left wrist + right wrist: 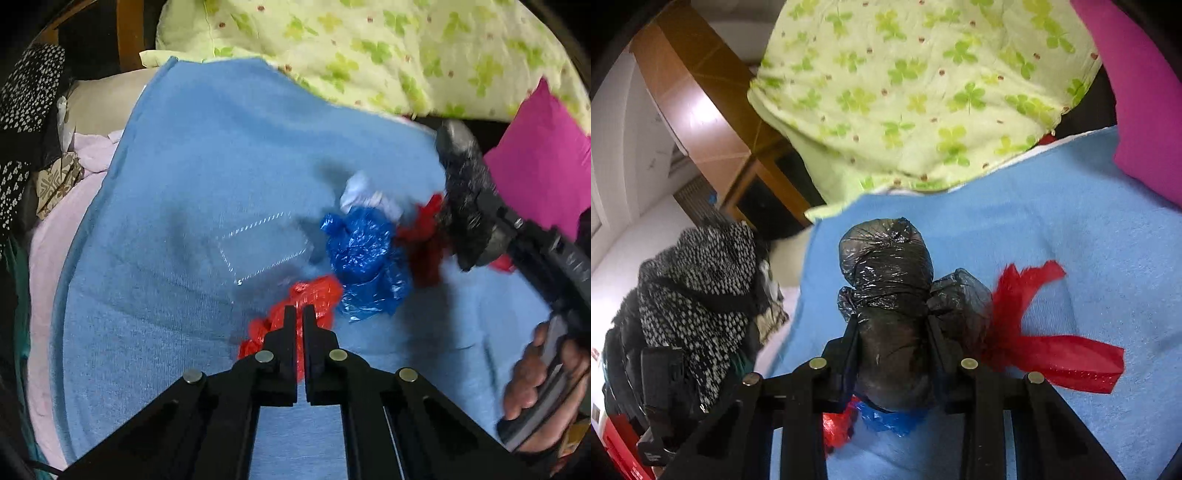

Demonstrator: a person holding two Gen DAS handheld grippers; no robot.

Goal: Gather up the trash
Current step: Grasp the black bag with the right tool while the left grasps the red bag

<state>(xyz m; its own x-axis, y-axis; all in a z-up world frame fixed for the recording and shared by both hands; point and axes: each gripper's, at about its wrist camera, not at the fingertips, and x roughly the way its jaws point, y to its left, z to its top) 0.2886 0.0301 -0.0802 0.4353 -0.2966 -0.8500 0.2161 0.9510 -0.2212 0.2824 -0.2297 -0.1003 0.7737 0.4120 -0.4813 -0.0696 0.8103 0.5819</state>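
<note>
Blue towel point(207, 155): left tongs point(299, 314) pinch red bag point(314, 295); right tongs point(892, 328) clamp black bundle point(886, 266).

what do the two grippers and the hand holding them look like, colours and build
Both the left gripper and the right gripper are matte black: two flat narrow fingers on angular, open-framed linkage arms, each with round silver pivot pins. In the left wrist view a bare hand wraps a dark grip with a grey panel. No sleeve, cables or markings are visible.

A blue blanket point(221, 155) carries red bag scraps point(314, 295) and a blue bag point(364, 254).
</note>
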